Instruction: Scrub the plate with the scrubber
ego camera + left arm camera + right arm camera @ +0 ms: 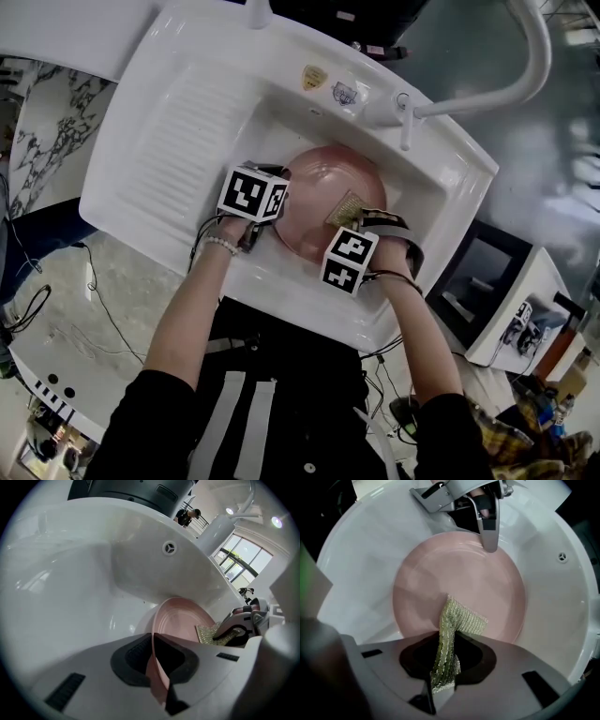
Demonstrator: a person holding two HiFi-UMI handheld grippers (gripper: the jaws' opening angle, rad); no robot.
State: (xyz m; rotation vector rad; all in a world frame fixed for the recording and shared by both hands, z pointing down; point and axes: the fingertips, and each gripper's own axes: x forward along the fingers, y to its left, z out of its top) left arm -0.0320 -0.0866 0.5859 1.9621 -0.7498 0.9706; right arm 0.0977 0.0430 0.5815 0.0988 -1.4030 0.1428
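Plate sits in the basin of the white sink in the head view, with both forearms reaching down into it from the near edge. The left gripper takes its left rim, likely to steady it against the rubbing. The right gripper comes in from the near right and lays the scrubber on the plate's face.

In the left gripper view the jaws are closed on the pink rim, which runs edge-on between them.

In the right gripper view the jaws are clamped on the folded green-gold scrubber, whose free end lies on the plate, well placed for rubbing.
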